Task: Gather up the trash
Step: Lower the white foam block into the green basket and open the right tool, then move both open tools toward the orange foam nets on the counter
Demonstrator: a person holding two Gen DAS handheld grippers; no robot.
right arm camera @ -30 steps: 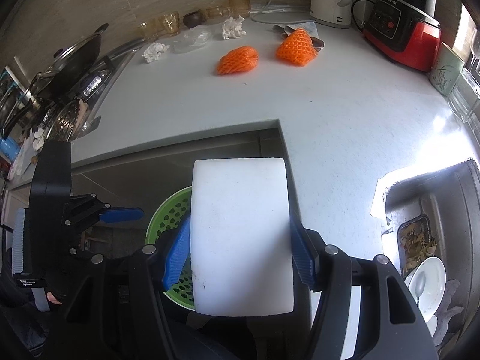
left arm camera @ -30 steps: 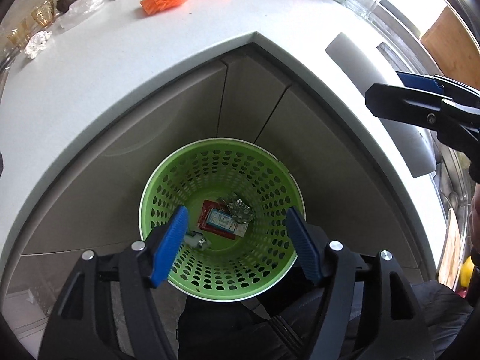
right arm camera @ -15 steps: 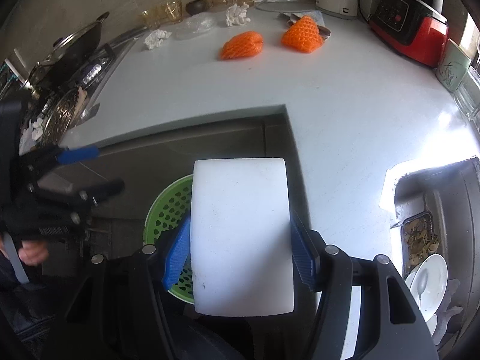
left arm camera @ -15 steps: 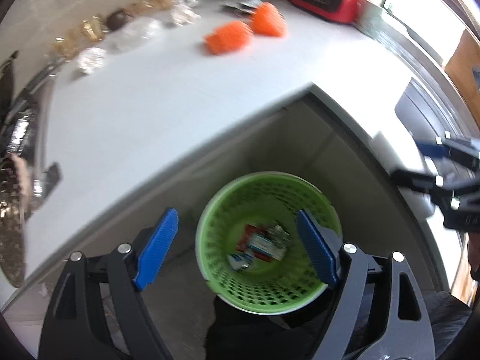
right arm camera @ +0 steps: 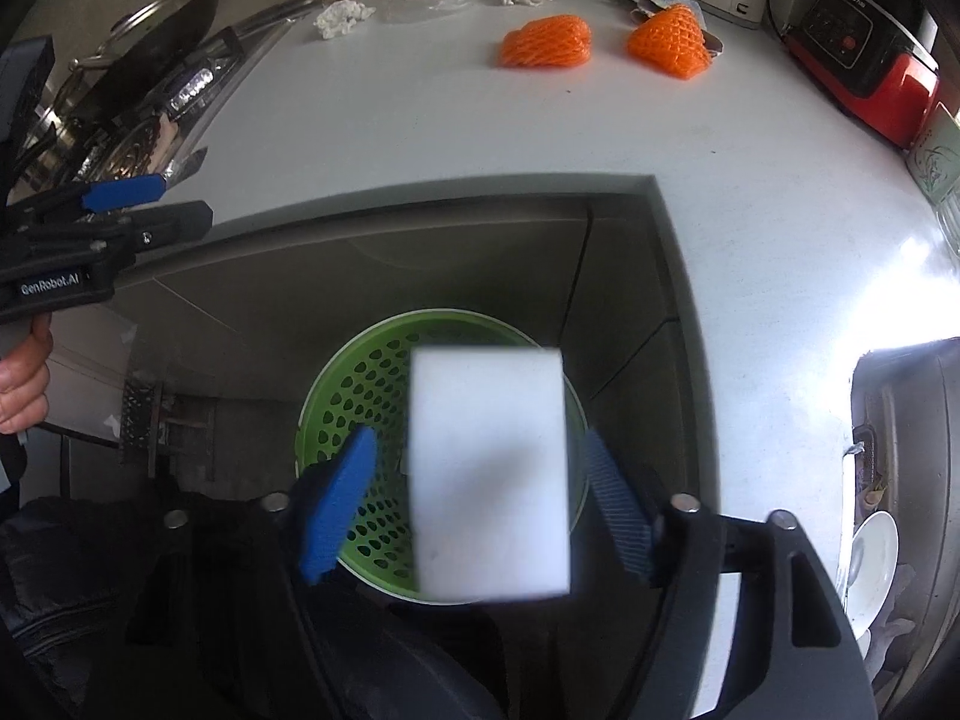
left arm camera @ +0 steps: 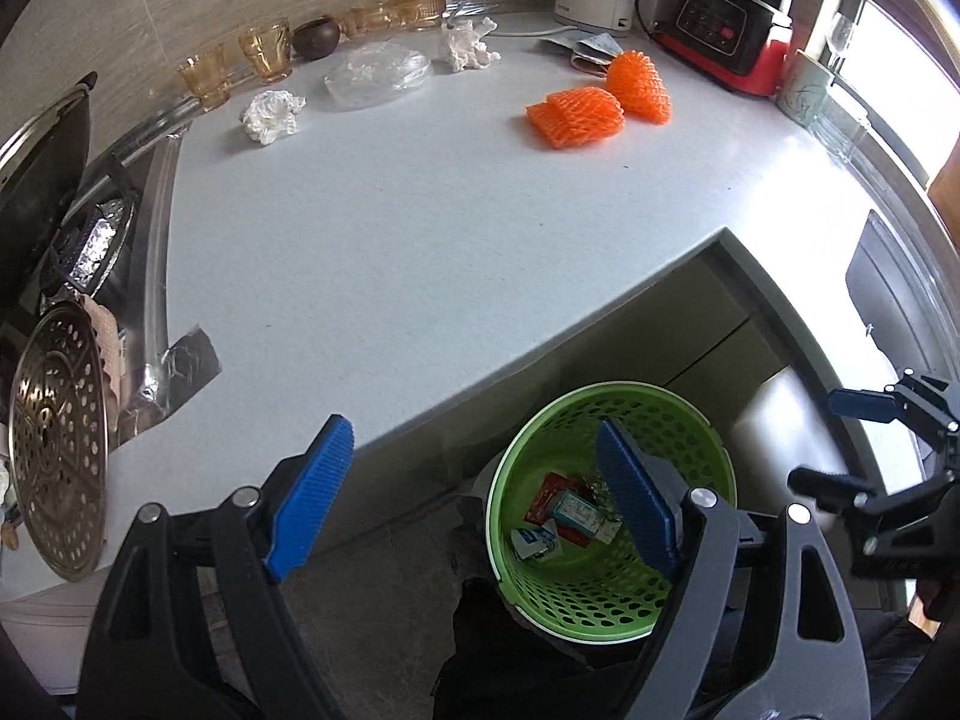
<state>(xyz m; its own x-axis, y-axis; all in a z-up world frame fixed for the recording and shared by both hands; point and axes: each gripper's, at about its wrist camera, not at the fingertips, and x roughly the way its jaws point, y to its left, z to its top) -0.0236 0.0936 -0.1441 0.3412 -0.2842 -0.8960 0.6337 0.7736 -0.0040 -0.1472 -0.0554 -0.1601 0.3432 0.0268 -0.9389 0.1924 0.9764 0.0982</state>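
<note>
Right claw (right arm camera: 480,501) is opening, freeing the light, squashy white foam block (right arm camera: 489,474) over the green bin (right arm camera: 336,414); left claw (left arm camera: 474,495) wide, empty

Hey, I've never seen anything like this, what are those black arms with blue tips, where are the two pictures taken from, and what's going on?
A person holds two hand-held claws, each carrying a camera looking along its fingers. The left claw is open and empty above the white kitchen counter. The right claw is opening; the white rectangular foam block sits between its blue pads without touching them, over the green perforated plastic basket. On the counter lie two orange foam nets and crumpled white paper.
</note>
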